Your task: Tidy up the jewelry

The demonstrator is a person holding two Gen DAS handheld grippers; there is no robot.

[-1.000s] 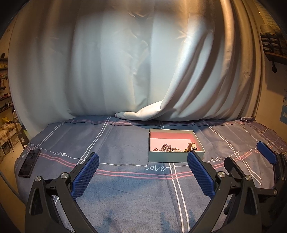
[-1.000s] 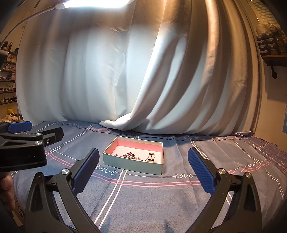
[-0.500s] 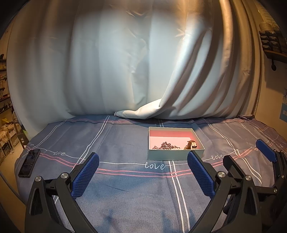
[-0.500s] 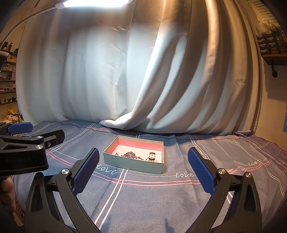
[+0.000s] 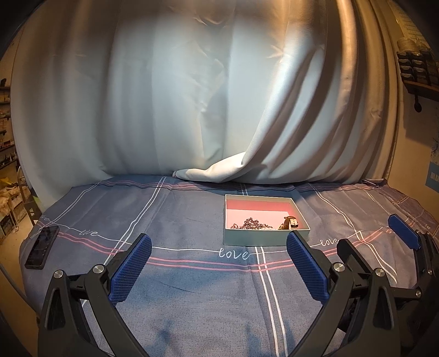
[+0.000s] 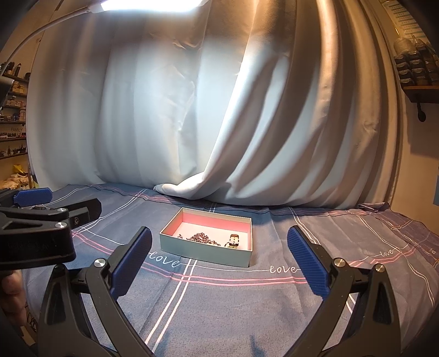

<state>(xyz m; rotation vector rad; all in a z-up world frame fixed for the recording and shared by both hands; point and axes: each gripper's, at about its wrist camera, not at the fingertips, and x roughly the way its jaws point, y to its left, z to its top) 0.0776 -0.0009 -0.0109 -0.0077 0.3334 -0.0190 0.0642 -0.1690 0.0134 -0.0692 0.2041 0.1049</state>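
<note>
A shallow pale-green box with a pink lining sits on the blue checked cloth. Inside lie a dark beaded chain and a small watch. My left gripper is open, well short of the box, nothing between its blue pads. My right gripper is also open and empty, hovering in front of the box. The right gripper's fingers show at the right edge of the left wrist view. The left gripper's fingers show at the left of the right wrist view.
A dark phone lies near the cloth's left edge. A pale curtain hangs behind and spills onto the cloth behind the box. A lamp shines overhead. A wall shelf with small containers is at right. A hand holds the left gripper.
Both grippers have drifted very slightly; the box and its contents have not moved. Both stay open.
</note>
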